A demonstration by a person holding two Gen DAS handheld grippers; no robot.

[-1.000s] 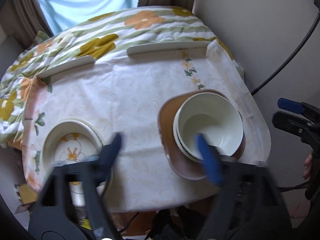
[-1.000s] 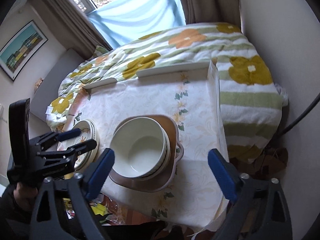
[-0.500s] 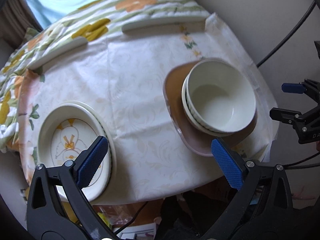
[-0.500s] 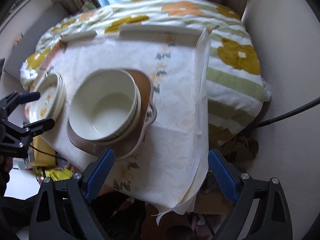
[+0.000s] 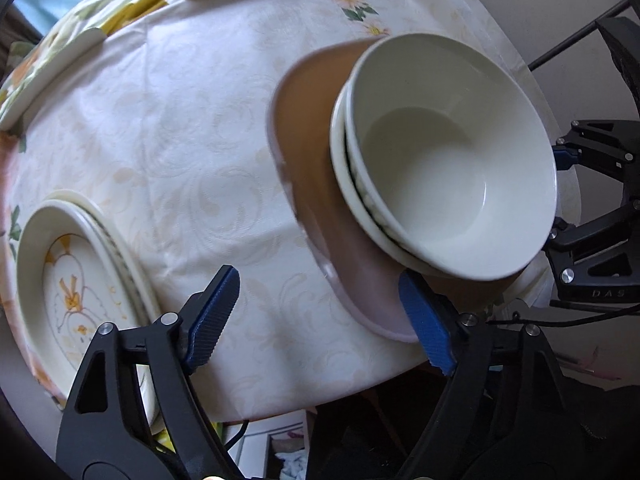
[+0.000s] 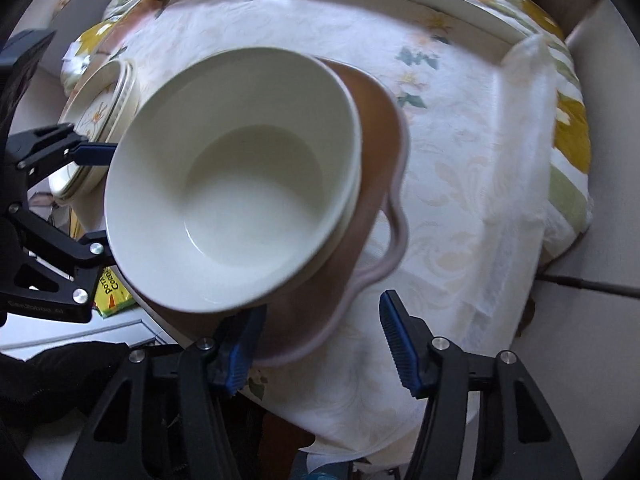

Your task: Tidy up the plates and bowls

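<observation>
Left wrist view, floral tablecloth [image 5: 192, 128], both hand-held grippers [image 5: 320, 312] [image 6: 320, 344] closing, nothing clamped.

— How is the left gripper [image 5: 320, 312] standing?
— It points straight down, and its blue-padded jaws are closing with a wide gap left between them; the pads press on nothing.
— And the right gripper [image 6: 320, 346]?
— It points down too, jaws closing and narrower than the left's, with nothing pinched yet. Each gripper shows at the edge of the other's view, black frame turned sideways.
</observation>
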